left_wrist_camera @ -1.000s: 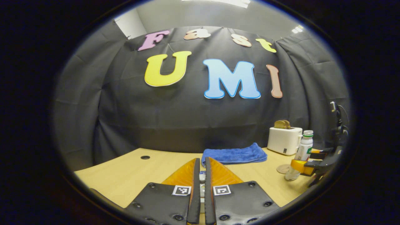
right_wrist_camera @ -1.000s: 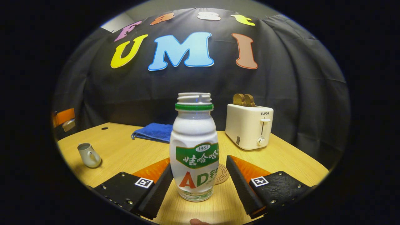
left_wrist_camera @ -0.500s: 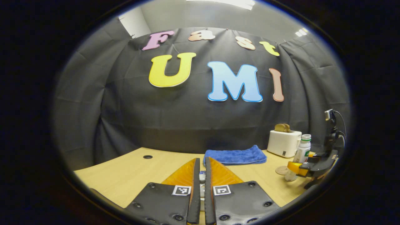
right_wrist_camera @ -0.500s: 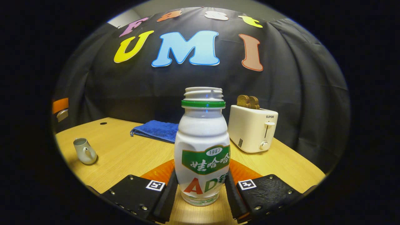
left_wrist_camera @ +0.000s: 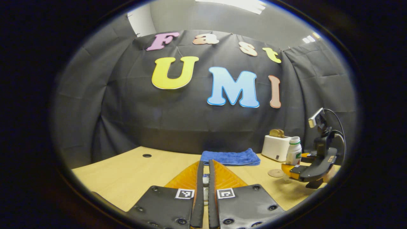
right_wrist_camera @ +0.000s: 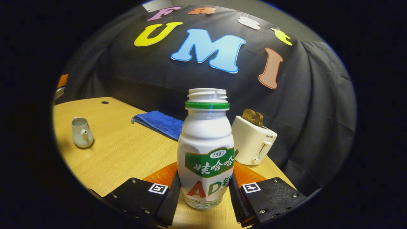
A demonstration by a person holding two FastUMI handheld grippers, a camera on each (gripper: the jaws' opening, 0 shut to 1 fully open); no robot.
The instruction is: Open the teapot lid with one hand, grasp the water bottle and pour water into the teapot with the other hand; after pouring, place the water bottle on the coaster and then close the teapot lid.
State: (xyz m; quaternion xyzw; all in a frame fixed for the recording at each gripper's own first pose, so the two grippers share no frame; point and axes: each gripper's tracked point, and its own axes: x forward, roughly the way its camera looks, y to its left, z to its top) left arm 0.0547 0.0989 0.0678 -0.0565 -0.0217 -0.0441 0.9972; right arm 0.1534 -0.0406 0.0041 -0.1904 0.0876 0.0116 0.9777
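bottle (right_wrist_camera: pixel 206 149) is clamped between both fingers of the right tool (right_wrist_camera: pixel 205 190), standing upright, open mouth at the top, no cap on it. in the left gripper view that same bottle (left_wrist_camera: pixel 293 155) rides in the right tool (left_wrist_camera: pixel 294 169) off on the far right, and its base looks lifted off the desk (left_wrist_camera: pixel 127 173), though at that range it's hard to be sure. the round coaster (left_wrist_camera: pixel 275 173) lies flat just beside it, toward the middle of the desk.

now the relation that matters: the teapot (right_wrist_camera: pixel 81 132) sits well apart from the bottle, off to the left of the right tool and a bit farther back, spout pointing down-right toward the tool. its top looks open, no lid on it. so the bottle has to travel leftward across bare desk (right_wrist_camera: pixel 127 149) before it tips, and my read is the tilt should go to the left, mouth leading over the pot's opening.

left tool (left_wrist_camera: pixel 203 203), fingers nearly together, pinching a small pale thing (left_wrist_camera: pixel 206 180) deep in the gap. that's likely the teapot lid, but it's too hidden to call.

blue towel (right_wrist_camera: pixel 157 123) and the toaster (right_wrist_camera: pixel 252 144) sit behind the bottle, out of the leftward path.

which is nearer the pot? can't judge it for the left tool. the right one has the water, so it's the one to cross.
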